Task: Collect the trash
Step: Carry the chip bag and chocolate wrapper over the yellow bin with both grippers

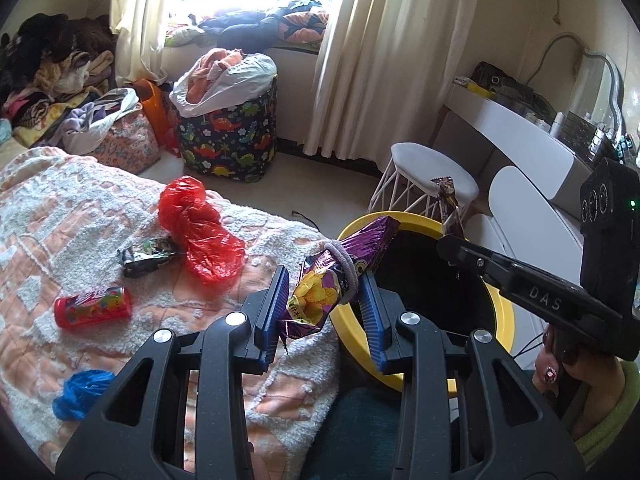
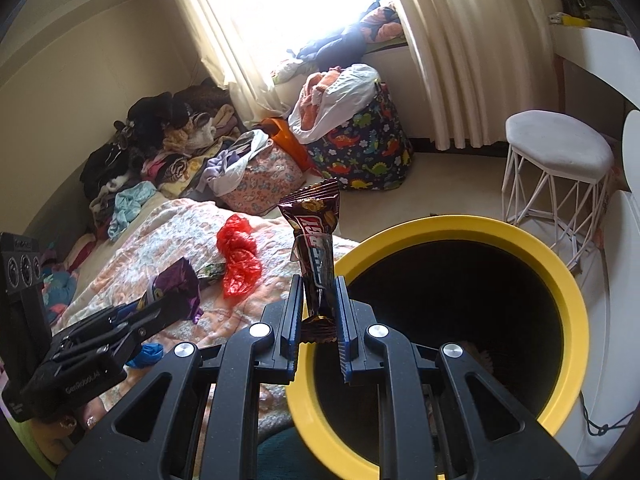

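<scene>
Bedroom clutter frames the scene: clothes piled by the curtained window, and a bed (image 1: 80, 216) with a peach-and-white blanket that carries the loose rubbish. Going left to right on it lie a blue bag (image 1: 82, 394), a red can (image 1: 93, 306) on its side with its long axis nearly level across the picture, a small dark wrapper (image 1: 146, 257) and a crumpled red bag (image 1: 198, 230), all apparently waiting to be collected. Next, the left gripper (image 1: 324, 300) is clamped on a purple chip bag (image 1: 332, 280); the bag's long axis slants up and right, its twisted end, ringed by a hair tie, reaching over the rim of the yellow bin (image 1: 506, 320), presumably for dropping. Farther right, the right gripper (image 2: 318, 312) pinches a brown candy wrapper (image 2: 316, 248) by its lower end, so it stands nearly upright just beside the bin's near rim, probably headed for the bin too.
</scene>
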`<state>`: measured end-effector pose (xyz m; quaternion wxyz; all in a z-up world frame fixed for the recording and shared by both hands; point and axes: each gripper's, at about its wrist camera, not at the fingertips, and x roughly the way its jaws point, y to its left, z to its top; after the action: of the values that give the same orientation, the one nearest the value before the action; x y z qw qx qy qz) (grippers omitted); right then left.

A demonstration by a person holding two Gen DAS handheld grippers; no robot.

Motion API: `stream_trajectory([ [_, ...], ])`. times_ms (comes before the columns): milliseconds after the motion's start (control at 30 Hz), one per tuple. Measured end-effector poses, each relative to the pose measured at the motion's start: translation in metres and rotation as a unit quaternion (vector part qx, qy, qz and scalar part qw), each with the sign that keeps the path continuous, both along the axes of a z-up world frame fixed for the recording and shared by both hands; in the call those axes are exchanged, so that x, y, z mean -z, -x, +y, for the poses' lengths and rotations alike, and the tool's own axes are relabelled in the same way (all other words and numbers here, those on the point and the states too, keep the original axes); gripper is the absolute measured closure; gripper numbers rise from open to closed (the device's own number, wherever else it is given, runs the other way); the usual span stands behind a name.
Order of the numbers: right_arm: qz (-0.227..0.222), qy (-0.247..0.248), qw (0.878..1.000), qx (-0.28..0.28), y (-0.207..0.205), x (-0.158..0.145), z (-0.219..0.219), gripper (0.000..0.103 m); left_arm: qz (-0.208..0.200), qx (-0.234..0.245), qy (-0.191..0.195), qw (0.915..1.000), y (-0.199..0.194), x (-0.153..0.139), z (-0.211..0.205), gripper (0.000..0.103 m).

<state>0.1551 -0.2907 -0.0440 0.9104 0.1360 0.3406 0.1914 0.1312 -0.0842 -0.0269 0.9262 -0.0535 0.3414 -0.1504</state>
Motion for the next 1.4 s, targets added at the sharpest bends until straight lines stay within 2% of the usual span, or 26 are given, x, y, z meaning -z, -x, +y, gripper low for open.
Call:
stream_trajectory([
  [700,0.005,-0.018,0.998,0.064,-0.002,0.011,-0.053,0.088,0.001,0.057,-0.028,0.998,0.004,0.01,-0.048,0.075],
  [1400,0.031,-0.023,0.993,0.109,-0.011,0.036,-0.085,0.088,0.021,0.103,-0.051,0.9932,0.002,0.038,-0.086,0.075],
])
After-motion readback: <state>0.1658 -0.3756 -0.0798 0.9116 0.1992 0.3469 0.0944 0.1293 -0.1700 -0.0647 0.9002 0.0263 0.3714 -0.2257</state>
